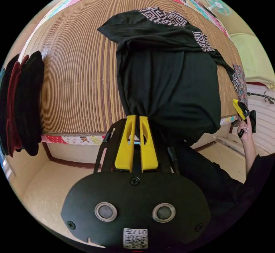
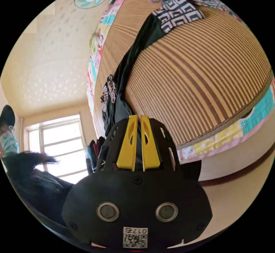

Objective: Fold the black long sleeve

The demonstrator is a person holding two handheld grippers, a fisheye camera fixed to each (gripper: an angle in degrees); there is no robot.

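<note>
black long sleeve (image 1: 169,86) pinched in left tool (image 1: 137,118)

Left yellow two-jaw gripper (image 1: 137,117): jaws nearly closed, pointing away from the person, both pressed on a bunched edge of black cloth.

Right yellow two-jaw gripper (image 2: 137,117): jaws drawn close together, dark fabric pinched between them. Seen also from the left gripper view, off to the side, yellow jaws angled upward.

Person's bare hand (image 1: 245,127) wraps the right gripper's black handle; forearm bare, running back into a black sleeve (image 1: 262,167).
</note>
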